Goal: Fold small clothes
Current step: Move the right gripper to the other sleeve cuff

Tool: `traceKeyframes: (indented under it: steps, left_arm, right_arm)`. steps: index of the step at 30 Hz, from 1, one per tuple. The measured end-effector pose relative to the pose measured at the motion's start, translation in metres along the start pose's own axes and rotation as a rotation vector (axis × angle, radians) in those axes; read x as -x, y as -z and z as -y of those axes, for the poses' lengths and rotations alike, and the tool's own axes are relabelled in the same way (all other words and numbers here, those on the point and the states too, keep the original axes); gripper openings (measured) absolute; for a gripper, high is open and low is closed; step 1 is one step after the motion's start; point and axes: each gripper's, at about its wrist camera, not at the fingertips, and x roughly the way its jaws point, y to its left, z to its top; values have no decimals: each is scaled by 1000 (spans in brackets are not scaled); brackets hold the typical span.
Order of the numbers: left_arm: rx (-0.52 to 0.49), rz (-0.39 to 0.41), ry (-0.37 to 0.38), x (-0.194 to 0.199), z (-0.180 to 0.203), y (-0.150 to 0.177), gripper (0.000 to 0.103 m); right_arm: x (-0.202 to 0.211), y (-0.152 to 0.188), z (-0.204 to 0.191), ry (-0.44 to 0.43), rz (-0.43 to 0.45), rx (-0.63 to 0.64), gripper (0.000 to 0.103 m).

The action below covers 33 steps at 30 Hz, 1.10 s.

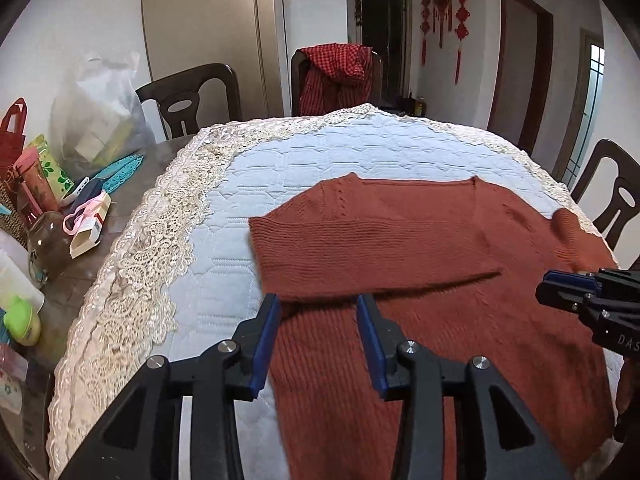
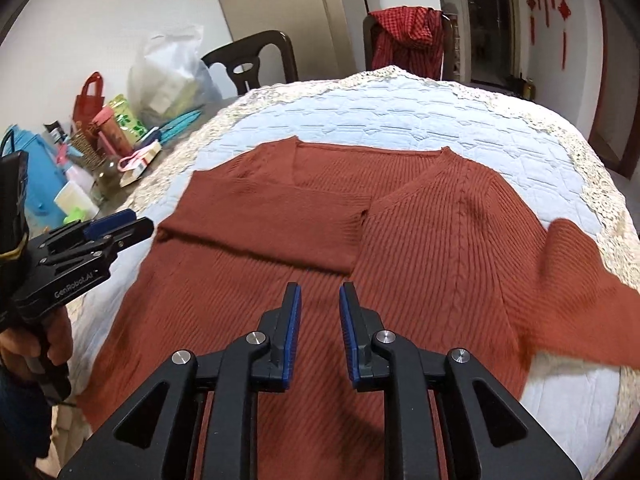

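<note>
A rust-red knitted V-neck sweater (image 1: 420, 280) lies flat on the quilted table cover; it also shows in the right wrist view (image 2: 420, 248). Its left sleeve (image 2: 272, 220) is folded across the chest. Its right sleeve (image 2: 580, 288) lies spread out towards the table's right edge. My left gripper (image 1: 318, 308) is open and empty, above the sweater's left side near the folded sleeve's lower edge. My right gripper (image 2: 319, 300) is open and empty, above the sweater's middle. Each gripper shows in the other's view, the left (image 2: 116, 228) and the right (image 1: 560, 284).
The light quilted cover (image 1: 320, 160) with a lace border (image 1: 140, 260) covers the table. Clutter of bags, bottles and boxes (image 1: 48, 200) stands at the left. Dark chairs (image 1: 192, 96) ring the table; one (image 1: 336, 76) carries a red checked garment.
</note>
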Motion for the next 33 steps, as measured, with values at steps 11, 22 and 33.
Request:
traceKeyframes:
  steps: [11,22,33]
  left_arm:
    - [-32,11,33,25,29,14,47]
    - [-79,4,98,21,72,11,51]
    - [-54,-46,139,-18,88,11,51]
  right_arm:
    - [32,25,0,-14,26,1,42]
    - [50,42,39,44,54,-99,42]
    - [57,65,122,176,55,-362,42]
